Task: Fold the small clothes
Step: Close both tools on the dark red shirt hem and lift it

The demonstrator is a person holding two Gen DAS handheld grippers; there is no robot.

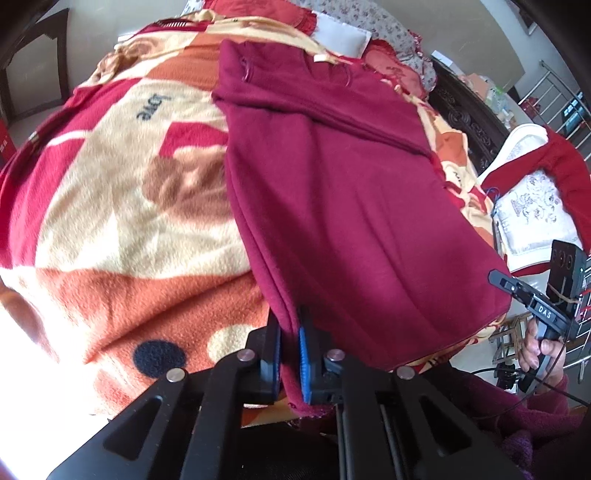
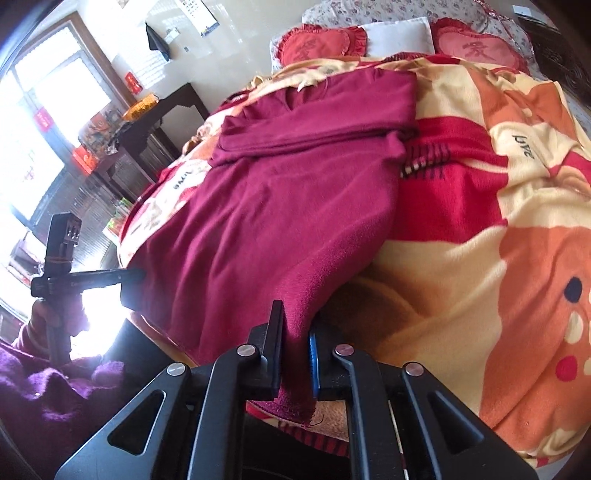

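A maroon sweater (image 1: 351, 184) lies lengthwise on the bed, its sleeves folded across the chest and its neck at the far end. My left gripper (image 1: 291, 321) is shut on one near hem corner, and the cloth runs down between its black and blue pads. In the right wrist view the same sweater (image 2: 277, 192) rises from the blanket to my right gripper (image 2: 295, 325), which is shut on the other hem corner. Each gripper also shows in the other's view, held by a hand: the right gripper (image 1: 532, 302) at the right edge, the left gripper (image 2: 110, 278) at the left.
An orange, red and cream fleece blanket (image 1: 129, 221) covers the bed. Red heart-shaped pillows (image 2: 317, 44) and a white folded cloth (image 2: 399, 35) lie at the head. A dark wooden table (image 2: 155, 122) stands beside the bed. A chair with a white cushion (image 1: 535, 206) is close by.
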